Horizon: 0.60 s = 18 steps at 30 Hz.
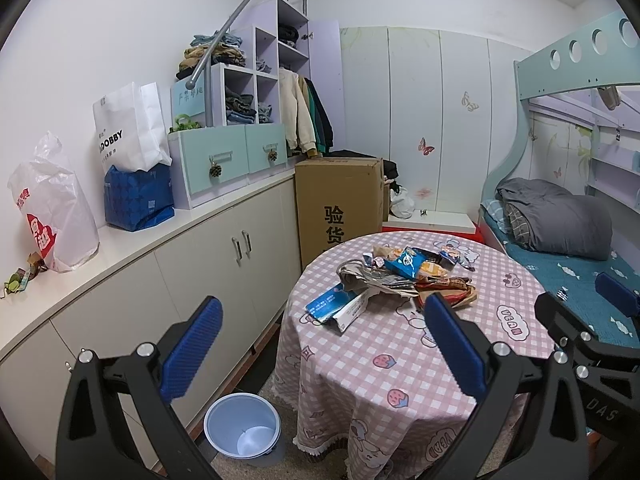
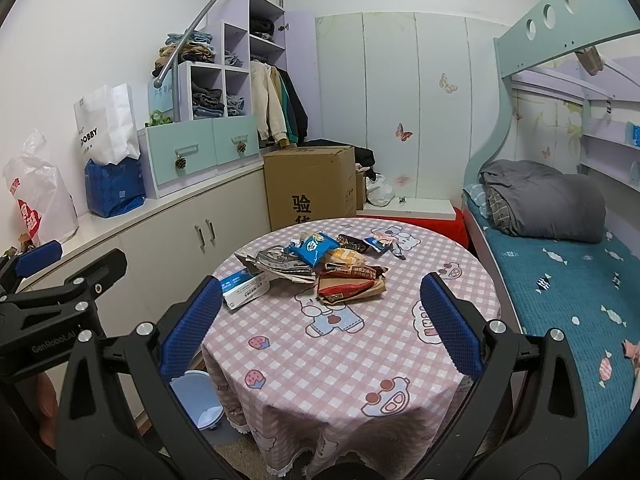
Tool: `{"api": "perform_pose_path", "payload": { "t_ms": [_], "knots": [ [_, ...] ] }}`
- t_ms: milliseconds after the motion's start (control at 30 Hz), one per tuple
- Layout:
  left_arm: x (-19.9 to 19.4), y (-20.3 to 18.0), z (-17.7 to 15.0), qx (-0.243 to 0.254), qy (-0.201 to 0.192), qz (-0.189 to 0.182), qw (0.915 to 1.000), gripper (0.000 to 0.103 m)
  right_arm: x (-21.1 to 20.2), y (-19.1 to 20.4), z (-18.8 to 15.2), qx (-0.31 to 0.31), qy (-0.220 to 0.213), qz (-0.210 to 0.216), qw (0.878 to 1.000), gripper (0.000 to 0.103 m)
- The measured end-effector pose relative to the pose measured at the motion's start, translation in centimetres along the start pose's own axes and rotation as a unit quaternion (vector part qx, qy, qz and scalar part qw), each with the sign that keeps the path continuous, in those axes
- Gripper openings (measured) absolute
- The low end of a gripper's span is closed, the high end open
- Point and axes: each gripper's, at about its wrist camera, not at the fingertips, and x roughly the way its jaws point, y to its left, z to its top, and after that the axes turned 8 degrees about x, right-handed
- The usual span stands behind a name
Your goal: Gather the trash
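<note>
Over on the far left, a white bag (image 1: 128,128) reading "DOBBY" stands on the cabinet top, a red-printed plastic bag (image 1: 52,208) beside it. Low down, the blue bin (image 1: 242,424) sits on the floor, tucked against the left foot of the counter (image 1: 360,360) with its pink check cloth. The left hand-held gripper (image 1: 322,348) hovers wide, nothing between its blue pads, short of the counter's near edge. Ahead of it and a touch right, the trash (image 1: 404,276) lies heaped past the middle of the cloth: a blue-and-white box (image 1: 336,308) nearest, its long axis slanting up and to the right, then crumpled newspaper (image 1: 372,276), a blue snack packet (image 1: 406,262) and brown-red wrappers (image 1: 448,290). Behind stands a carton (image 1: 340,200) printed "验货". The cloth itself carries "BEAR" badges. Moving right, the right hand-held gripper (image 2: 320,320) is spread wide too, empty, and its view puts the pile dead ahead, the red wrapper (image 2: 348,284) nearest its line. "GenRobot.AI" reads off the neighbouring gripper's body there. Judging from this, the left one is better placed for the box and the bin, the right for the wrappers. Nothing collected yet, by the look of it. Far right, the bed (image 2: 560,280).
</note>
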Motion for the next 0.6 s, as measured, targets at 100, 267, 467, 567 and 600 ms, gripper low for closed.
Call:
{"api": "perform_pose_path", "payload": {
  "t_ms": [100, 267, 467, 567, 600],
  "knots": [
    [0.16, -0.25, -0.17, 0.001, 0.001, 0.0, 1.0, 0.099, 0.07, 0.05, -0.2, 0.001, 0.002, 0.001, 1.0, 0.097],
    [0.04, 0.0, -0.45, -0.001, 0.001, 0.0, 1.0, 0.099, 0.19, -0.03, -0.45, 0.003, 0.008, 0.004, 1.0, 0.097],
    [0.19, 0.03, -0.84, -0.002, 0.002, 0.0, 1.0, 0.099, 0.26, -0.14, -0.23, 0.004, 0.01, 0.005, 1.0, 0.097],
    [0.2, 0.04, -0.84, -0.002, 0.003, 0.0, 1.0, 0.099, 0.3, -0.11, -0.26, 0.005, 0.011, 0.006, 1.0, 0.097],
    [0.22, 0.01, -0.9, -0.002, 0.004, 0.0, 1.0, 0.099, 0.31, -0.1, -0.34, 0.005, 0.012, 0.005, 1.0, 0.097]
  ]
}}
